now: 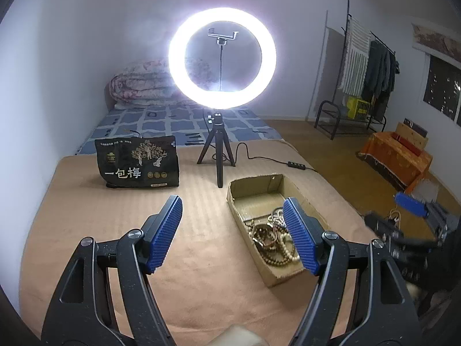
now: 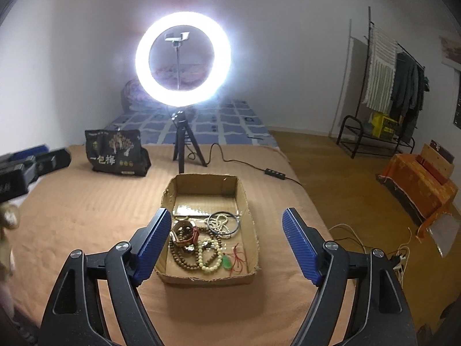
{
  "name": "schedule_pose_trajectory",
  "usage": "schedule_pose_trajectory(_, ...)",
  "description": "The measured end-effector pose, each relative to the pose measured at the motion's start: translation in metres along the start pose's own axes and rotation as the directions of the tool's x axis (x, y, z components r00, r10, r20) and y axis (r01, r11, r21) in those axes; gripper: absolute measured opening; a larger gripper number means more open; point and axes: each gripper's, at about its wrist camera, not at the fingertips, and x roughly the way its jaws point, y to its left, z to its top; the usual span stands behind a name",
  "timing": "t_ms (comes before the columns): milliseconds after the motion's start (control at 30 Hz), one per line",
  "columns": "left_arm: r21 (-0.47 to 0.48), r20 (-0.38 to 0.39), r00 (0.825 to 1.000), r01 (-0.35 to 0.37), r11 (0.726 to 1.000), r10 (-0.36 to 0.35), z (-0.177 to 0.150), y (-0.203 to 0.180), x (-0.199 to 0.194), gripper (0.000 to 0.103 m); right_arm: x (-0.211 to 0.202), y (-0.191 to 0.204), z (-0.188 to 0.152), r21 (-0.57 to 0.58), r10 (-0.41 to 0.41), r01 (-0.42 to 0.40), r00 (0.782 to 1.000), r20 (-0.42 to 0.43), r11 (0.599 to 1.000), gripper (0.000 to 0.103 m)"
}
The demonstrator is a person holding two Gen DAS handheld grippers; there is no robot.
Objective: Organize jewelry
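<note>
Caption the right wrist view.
Open right gripper above a cardboard box of bead bracelets, ring light behind.

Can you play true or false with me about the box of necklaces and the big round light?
1. The jewelry is lying inside the cardboard box. True.
2. The ring light is switched off. False: it glows bright white on its little tripod.
3. The right gripper is squeezing a necklace. False: its jaws stand wide apart with nothing pinched between them.
4. The left gripper is open too. True.
5. A dark bag with a tree picture stands left of the tripod. True.
6. A green pendant lies on the blanket outside the box. False: it is in the box, near the front.
</note>
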Motion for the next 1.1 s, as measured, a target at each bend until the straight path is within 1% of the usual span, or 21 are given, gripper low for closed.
schedule_pose_trajectory(67, 0.022, 0.001, 1.000, -0.004, 1.000, 0.004, -0.005, -0.005, -0.006, 0.076, -0.004, -0.001, -0.001, 0.009, -0.014, 0.014, 1.000, 0.019, 1.000, 0.080)
schedule_pose_trajectory(167, 0.035, -0.003, 1.000, 0.002, 0.999, -0.002, -0.012, -0.010, -0.011, 0.082, -0.008, -0.002, 0.000, 0.002, -0.024, 0.024, 0.999, 0.041, 1.000, 0.080)
schedule_pose_trajectory(267, 0.053, -0.001, 1.000, -0.005, 0.999, 0.005, -0.016, -0.015, -0.017, 0.086, -0.012, -0.002, 0.000, 0.001, -0.035, 0.035, 0.997, 0.063, 0.999, 0.080)
schedule_pose_trajectory(333, 0.073, 0.009, 1.000, -0.023, 0.997, 0.022, -0.018, -0.019, -0.021, 0.093, -0.012, -0.003, 0.000, 0.001, -0.039, 0.039, 0.997, 0.069, 0.999, 0.080)
schedule_pose_trajectory(367, 0.085, 0.019, 0.999, -0.034, 0.996, 0.033, -0.019, -0.022, -0.023, 0.099, -0.012, -0.003, 0.000, 0.004, -0.035, 0.035, 0.997, 0.069, 0.999, 0.080)
schedule_pose_trajectory(400, 0.097, 0.029, 0.999, -0.042, 0.994, 0.040, -0.021, -0.025, -0.024, 0.101, -0.011, -0.004, 0.000, 0.011, -0.032, 0.031, 0.997, 0.066, 0.999, 0.080)
schedule_pose_trajectory(567, 0.131, 0.045, 0.997, -0.073, 0.989, 0.068, -0.024, -0.031, -0.029, 0.102, -0.010, -0.005, -0.002, 0.016, -0.036, 0.035, 0.998, 0.059, 0.999, 0.080)
schedule_pose_trajectory(767, 0.100, 0.035, 0.995, -0.100, 0.990, 0.097, -0.025, -0.025, -0.030, 0.103, -0.011, -0.007, -0.003, 0.022, -0.047, 0.046, 0.997, 0.061, 0.999, 0.080)
schedule_pose_trajectory(1100, 0.098, 0.037, 0.995, -0.099, 0.990, 0.096, -0.026, -0.023, -0.032, 0.103, -0.010, -0.007, -0.003, 0.011, -0.056, 0.055, 0.997, 0.055, 0.998, 0.080)
